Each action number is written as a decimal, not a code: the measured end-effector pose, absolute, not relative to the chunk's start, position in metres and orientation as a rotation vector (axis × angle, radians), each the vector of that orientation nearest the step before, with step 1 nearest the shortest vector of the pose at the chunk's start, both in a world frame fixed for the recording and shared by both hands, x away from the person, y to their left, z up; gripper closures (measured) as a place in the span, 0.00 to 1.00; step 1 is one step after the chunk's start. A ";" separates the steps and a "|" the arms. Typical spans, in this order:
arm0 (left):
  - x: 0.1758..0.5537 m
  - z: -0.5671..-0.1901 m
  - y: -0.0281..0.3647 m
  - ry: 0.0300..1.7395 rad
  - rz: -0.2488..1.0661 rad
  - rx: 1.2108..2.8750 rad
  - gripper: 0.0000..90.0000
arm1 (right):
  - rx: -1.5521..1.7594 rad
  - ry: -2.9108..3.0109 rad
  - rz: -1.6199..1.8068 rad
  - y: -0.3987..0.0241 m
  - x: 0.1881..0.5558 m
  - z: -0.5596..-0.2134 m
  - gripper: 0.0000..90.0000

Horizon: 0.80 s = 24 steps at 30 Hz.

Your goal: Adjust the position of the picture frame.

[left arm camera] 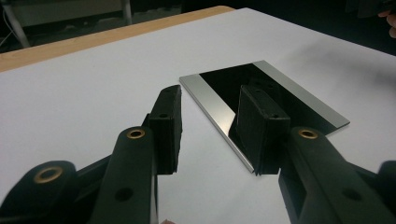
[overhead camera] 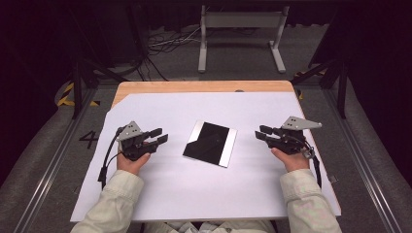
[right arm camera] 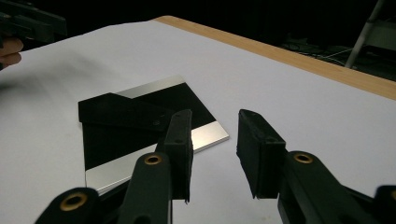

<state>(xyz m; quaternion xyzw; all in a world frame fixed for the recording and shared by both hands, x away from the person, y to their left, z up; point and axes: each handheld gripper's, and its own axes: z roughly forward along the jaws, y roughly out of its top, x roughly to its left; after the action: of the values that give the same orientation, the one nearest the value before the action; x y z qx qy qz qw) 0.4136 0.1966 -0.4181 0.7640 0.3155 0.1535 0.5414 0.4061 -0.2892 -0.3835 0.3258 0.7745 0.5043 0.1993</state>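
A flat rectangular plate (overhead camera: 210, 143) with a glossy black middle and silver strips along two edges lies at the centre of the white sheet. My left gripper (overhead camera: 159, 135) rests on the sheet to the plate's left, jaws open and pointing at it with nothing between them. The left gripper view shows the plate (left arm camera: 266, 88) just beyond my open left gripper (left arm camera: 215, 123). My right gripper (overhead camera: 262, 132) sits to the plate's right, also open and empty, aimed at the plate. The plate (right arm camera: 140, 126) lies ahead and left of my right gripper (right arm camera: 215, 149) in the right gripper view.
The white sheet (overhead camera: 204, 194) covers a wooden table (overhead camera: 194, 86) whose far edge shows bare. A grey metal stand (overhead camera: 241, 36) and cables stand on the floor beyond the table. Dark floor rails run along both sides.
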 end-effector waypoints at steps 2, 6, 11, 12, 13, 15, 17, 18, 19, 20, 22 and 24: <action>0.414 -0.418 0.196 0.750 0.365 1.819 0.68 | 0.912 2.164 1.408 -0.289 0.406 -0.383 0.73; 0.413 -0.418 0.197 0.749 0.363 1.828 0.68 | 0.908 2.162 1.411 -0.289 0.406 -0.383 0.73; 0.413 -0.418 0.197 0.751 0.359 1.830 0.68 | 0.906 2.163 1.406 -0.289 0.407 -0.383 0.73; 0.413 -0.418 0.197 0.754 0.356 1.829 0.68 | 0.906 2.162 1.407 -0.289 0.407 -0.383 0.73; 0.413 -0.418 0.197 0.755 0.356 1.828 0.68 | 0.907 2.161 1.407 -0.289 0.407 -0.383 0.73; 0.413 -0.418 0.196 0.759 0.354 1.829 0.68 | 0.910 2.159 1.407 -0.290 0.407 -0.383 0.73; 0.413 -0.418 0.195 0.764 0.351 1.834 0.69 | 0.910 2.158 1.406 -0.290 0.406 -0.383 0.73; 0.413 -0.418 0.194 0.764 0.355 1.839 0.69 | 0.910 2.158 1.405 -0.290 0.406 -0.383 0.73; 0.414 -0.418 0.194 0.765 0.364 1.849 0.69 | 0.910 2.159 1.404 -0.290 0.407 -0.383 0.73; 0.414 -0.418 0.192 0.775 0.374 1.860 0.69 | 0.910 2.160 1.403 -0.290 0.407 -0.383 0.73; 0.414 -0.419 0.189 0.802 0.389 1.895 0.71 | 0.909 2.163 1.400 -0.290 0.407 -0.383 0.73; 0.415 -0.419 0.185 0.817 0.403 1.930 0.72 | 0.909 2.165 1.397 -0.290 0.407 -0.383 0.73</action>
<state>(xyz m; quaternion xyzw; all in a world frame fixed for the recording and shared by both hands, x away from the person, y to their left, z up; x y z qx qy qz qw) 0.4148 0.1852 -0.4191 0.7920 0.3353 0.1653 0.4827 0.4066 -0.2895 -0.3831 0.3258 0.7758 0.5005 0.2034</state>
